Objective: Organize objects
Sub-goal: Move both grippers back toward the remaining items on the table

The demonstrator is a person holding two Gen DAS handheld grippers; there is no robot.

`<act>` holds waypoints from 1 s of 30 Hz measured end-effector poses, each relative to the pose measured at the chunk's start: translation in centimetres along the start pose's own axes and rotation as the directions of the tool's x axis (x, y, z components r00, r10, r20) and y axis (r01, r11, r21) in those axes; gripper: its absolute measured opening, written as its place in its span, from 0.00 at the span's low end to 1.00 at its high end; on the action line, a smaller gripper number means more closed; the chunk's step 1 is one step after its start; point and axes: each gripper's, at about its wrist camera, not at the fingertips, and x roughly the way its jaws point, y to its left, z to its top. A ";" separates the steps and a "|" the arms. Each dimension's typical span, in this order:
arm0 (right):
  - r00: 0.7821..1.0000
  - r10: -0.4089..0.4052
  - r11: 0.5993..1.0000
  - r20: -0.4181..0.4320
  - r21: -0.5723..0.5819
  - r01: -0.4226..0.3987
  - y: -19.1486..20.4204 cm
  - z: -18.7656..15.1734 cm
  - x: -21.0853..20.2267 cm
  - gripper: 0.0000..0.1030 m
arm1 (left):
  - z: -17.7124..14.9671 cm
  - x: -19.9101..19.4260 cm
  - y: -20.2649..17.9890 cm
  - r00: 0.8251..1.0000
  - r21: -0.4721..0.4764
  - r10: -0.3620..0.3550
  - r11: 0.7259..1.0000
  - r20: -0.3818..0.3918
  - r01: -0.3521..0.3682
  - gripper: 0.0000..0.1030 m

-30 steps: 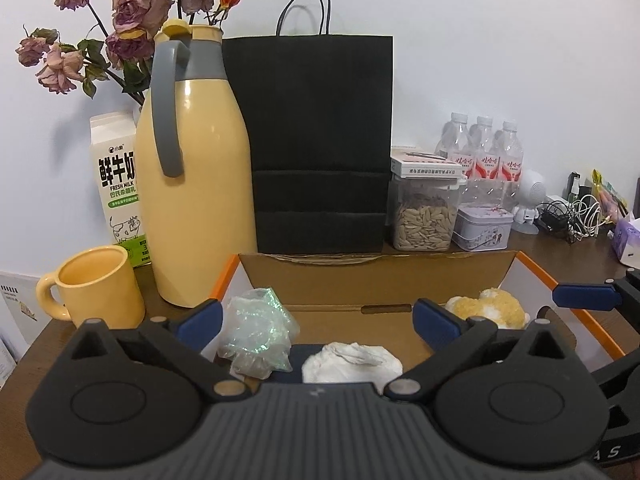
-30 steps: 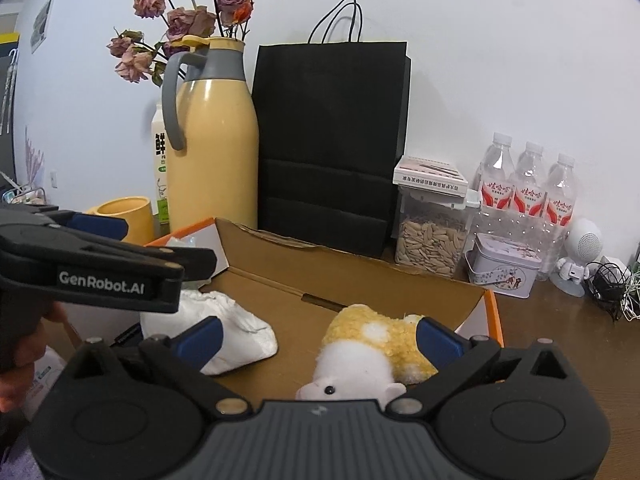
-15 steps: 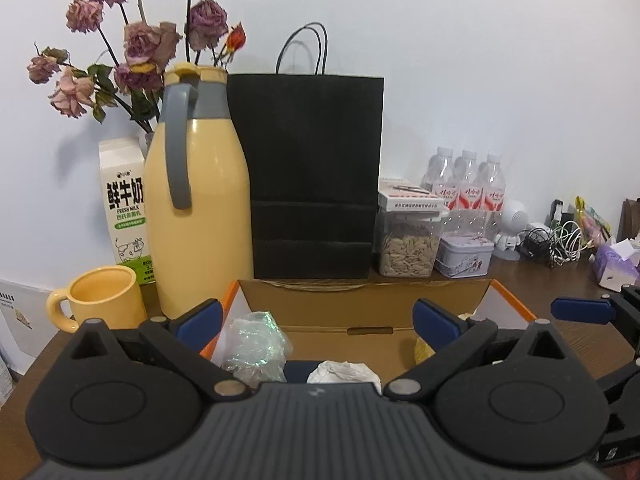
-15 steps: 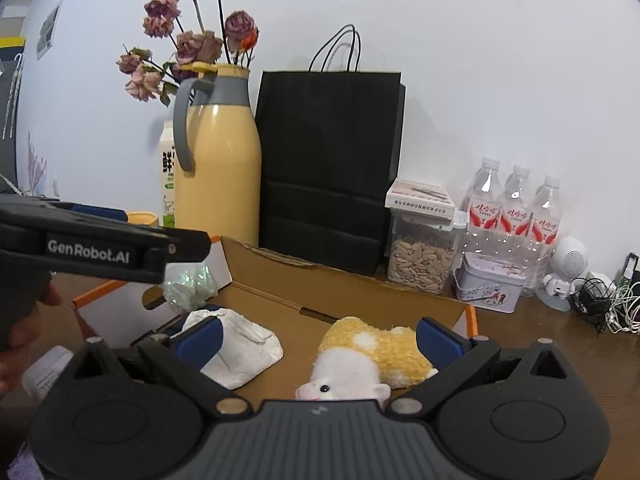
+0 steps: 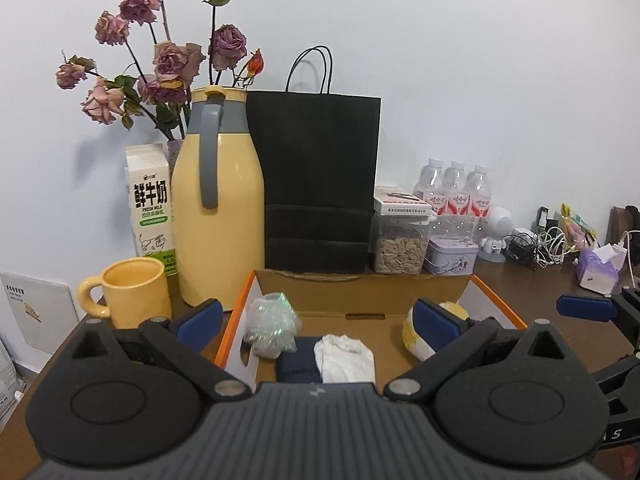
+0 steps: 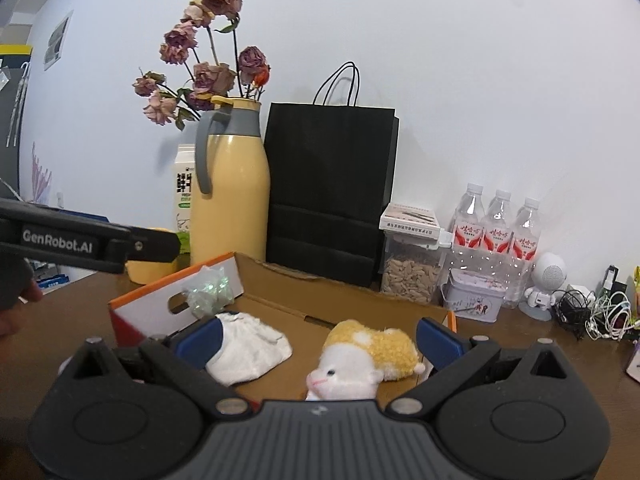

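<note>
I hold both grippers spread wide and empty above the open cardboard box with orange edges (image 5: 472, 294) — the left gripper (image 5: 316, 322), marked "GenRobot.AI" on its side, and the right gripper (image 6: 316, 340). In the box lie a yellow-and-white plush toy (image 6: 366, 362), a crumpled white cloth (image 6: 248, 344) and a clear plastic bag (image 5: 272, 322). Behind stands a white milk carton (image 5: 151, 204) — "FRESH MILK".

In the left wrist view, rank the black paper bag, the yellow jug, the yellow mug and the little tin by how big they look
1. black paper bag
2. yellow jug, not far behind
3. yellow mug, though it sits nearer the camera
4. tin
</note>
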 end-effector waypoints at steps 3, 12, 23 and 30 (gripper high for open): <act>1.000 0.005 1.000 -0.007 0.011 -0.005 0.3 -0.7 -1.2 1.00 | -0.6 -1.4 0.4 1.000 -0.002 0.003 1.000 -0.010 -0.003 1.00; 0.999 -0.004 0.999 -0.046 0.047 0.006 1.1 -3.2 -4.5 1.00 | -2.9 -4.9 1.7 0.999 0.001 0.023 1.000 -0.046 -0.023 1.00; 0.995 -0.005 0.997 -0.095 0.071 0.012 2.1 -5.9 -7.1 1.00 | -5.6 -7.7 2.6 0.994 -0.002 0.047 0.999 -0.098 -0.048 1.00; 0.994 0.003 0.996 -0.112 0.085 0.006 2.6 -7.1 -7.9 1.00 | -6.6 -8.8 2.8 0.991 -0.006 0.051 0.999 -0.121 -0.052 1.00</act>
